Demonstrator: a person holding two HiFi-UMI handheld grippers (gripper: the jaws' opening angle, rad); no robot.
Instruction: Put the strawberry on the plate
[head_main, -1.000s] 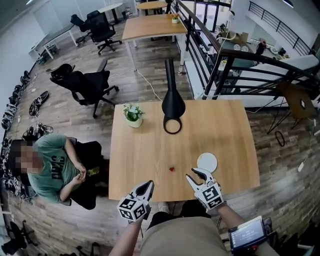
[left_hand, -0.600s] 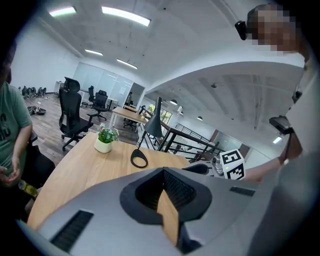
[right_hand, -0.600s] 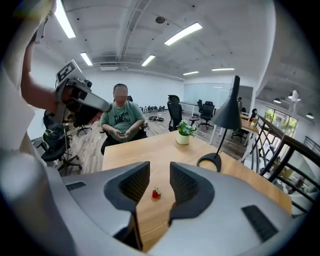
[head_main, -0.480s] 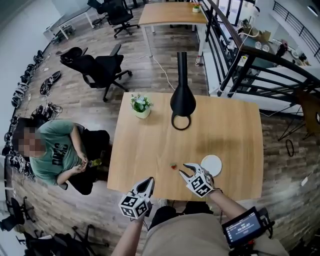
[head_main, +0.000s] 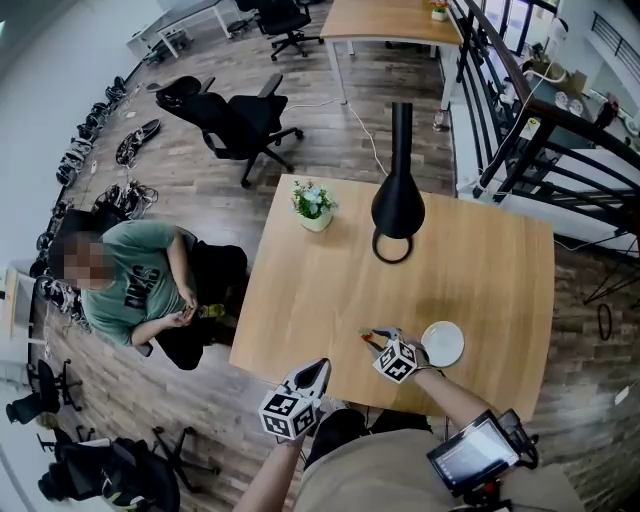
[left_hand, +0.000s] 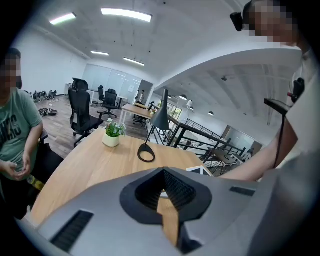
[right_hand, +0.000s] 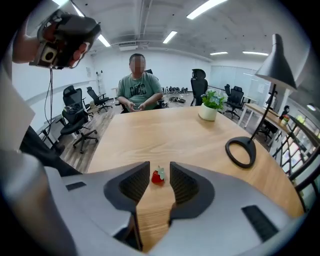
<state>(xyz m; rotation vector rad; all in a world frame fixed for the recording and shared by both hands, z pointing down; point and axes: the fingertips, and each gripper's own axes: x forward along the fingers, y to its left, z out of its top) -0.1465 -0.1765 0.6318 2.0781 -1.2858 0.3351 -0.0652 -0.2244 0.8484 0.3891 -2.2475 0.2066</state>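
Observation:
A small red strawberry (right_hand: 158, 176) with a green top lies on the wooden table (head_main: 320, 290). It sits between the tips of my right gripper (right_hand: 160, 167), whose jaws stand apart on either side without touching it. In the head view the right gripper (head_main: 372, 337) is low on the table, and the strawberry shows as a red speck at its tips. The white plate (head_main: 442, 343) lies just right of that gripper, with nothing on it. My left gripper (head_main: 322, 366) hovers at the table's near edge, its jaws (left_hand: 162, 171) closed on nothing.
A black desk lamp (head_main: 398, 205) with a ring base (right_hand: 240, 152) stands at the table's far middle. A small potted plant (head_main: 314, 205) is at the far left corner. A person (head_main: 130, 285) sits beside the table's left edge. Office chairs stand beyond.
My right gripper has moved left from beside the plate until its tips flank the strawberry. The left gripper stays by the near edge. The head view has shifted.

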